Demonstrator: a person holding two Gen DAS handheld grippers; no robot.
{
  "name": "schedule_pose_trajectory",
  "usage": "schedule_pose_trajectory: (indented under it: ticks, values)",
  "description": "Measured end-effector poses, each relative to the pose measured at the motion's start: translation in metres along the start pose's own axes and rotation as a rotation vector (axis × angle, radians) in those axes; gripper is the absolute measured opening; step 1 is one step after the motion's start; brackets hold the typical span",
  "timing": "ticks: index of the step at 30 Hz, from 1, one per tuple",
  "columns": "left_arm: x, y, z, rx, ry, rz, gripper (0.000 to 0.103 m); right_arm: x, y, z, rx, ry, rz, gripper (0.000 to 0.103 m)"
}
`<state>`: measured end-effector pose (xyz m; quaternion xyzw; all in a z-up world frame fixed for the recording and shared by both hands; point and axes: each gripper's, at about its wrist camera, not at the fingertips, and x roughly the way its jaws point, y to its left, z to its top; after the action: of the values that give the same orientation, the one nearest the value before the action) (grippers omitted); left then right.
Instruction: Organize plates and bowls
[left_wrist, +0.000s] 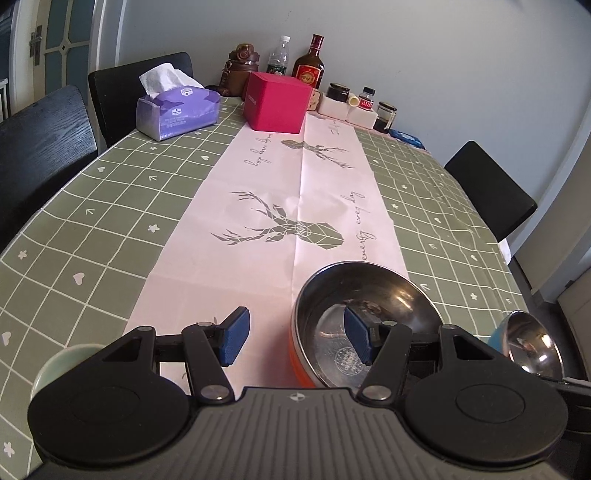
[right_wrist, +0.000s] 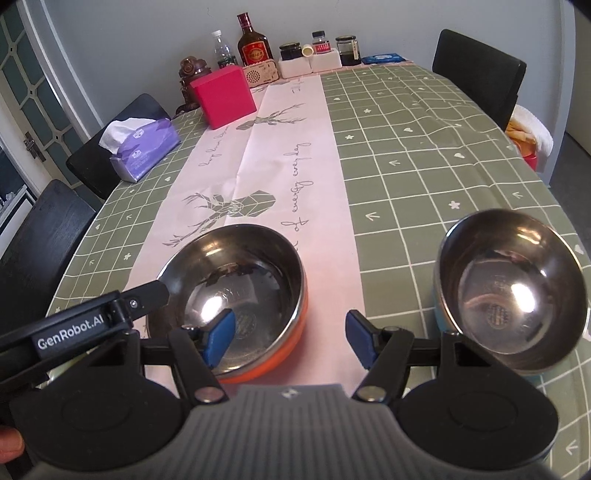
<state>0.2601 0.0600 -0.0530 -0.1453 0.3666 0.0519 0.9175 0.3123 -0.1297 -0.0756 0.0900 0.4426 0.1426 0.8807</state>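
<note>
The left hand-held gripper (left_wrist: 293, 338) is held spread, nothing pinched, one pad (left_wrist: 356, 334) seen over the orange-sided steel bowl (left_wrist: 369, 295). The right hand-held gripper (right_wrist: 290, 338) is likewise spread and empty, between that orange-sided steel bowl (right_wrist: 236, 280) and a blue-sided steel bowl (right_wrist: 513, 291). Both bowls are set on the counter (right_wrist: 424, 155), apart; a tissue pack (left_wrist: 177, 110) and a red box (left_wrist: 279, 101) are placed farther back.

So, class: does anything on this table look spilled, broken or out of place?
Nothing stands out. The orange bowl and blue bowl sit upright and empty, apart on the tablecloth; nothing looks spilled.
</note>
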Motion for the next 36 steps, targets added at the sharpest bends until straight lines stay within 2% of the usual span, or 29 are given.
schedule_pose_trajectory:
  ticks: [2,4,6,10,12,15,18,23,27,31,36]
  values:
    - [0.004,0.001,0.000,0.002,0.008,-0.001,0.069,0.008,-0.001,0.001,0.008,0.019,0.000,0.064]
    - [0.009,0.001,0.000,0.005,0.024,-0.005,0.069,0.016,-0.004,0.000,0.030,0.043,0.009,0.057]
    - [0.013,0.001,0.000,0.008,0.035,-0.008,0.069,0.023,-0.008,-0.001,0.051,0.066,0.020,0.046]
    - [0.021,0.002,0.000,0.014,0.058,-0.011,0.067,0.028,-0.014,-0.004,0.075,0.069,0.068,0.030]
    - [0.024,0.003,-0.001,0.012,0.071,-0.016,0.067,0.027,-0.012,-0.005,0.058,0.066,0.046,0.017]
    - [0.024,0.005,-0.004,0.006,0.074,-0.022,0.067,0.026,-0.015,-0.005,0.054,0.064,0.041,0.006]
    - [0.022,0.005,-0.006,0.021,0.086,-0.035,0.063,0.022,-0.015,-0.005,0.045,0.058,0.051,0.005]
    - [0.019,0.002,-0.012,0.050,0.129,-0.054,0.047,0.017,-0.010,-0.009,-0.005,0.049,0.024,0.005]
    - [0.013,0.002,-0.017,0.072,0.153,-0.057,0.044,0.012,-0.013,-0.012,-0.002,0.055,0.024,0.005]
    - [0.011,-0.002,-0.027,0.112,0.198,-0.050,0.013,0.007,-0.014,-0.018,-0.003,0.057,0.020,0.005]
    - [-0.001,-0.006,-0.037,0.126,0.207,-0.057,0.011,-0.005,-0.017,-0.027,0.007,0.060,0.020,0.005]
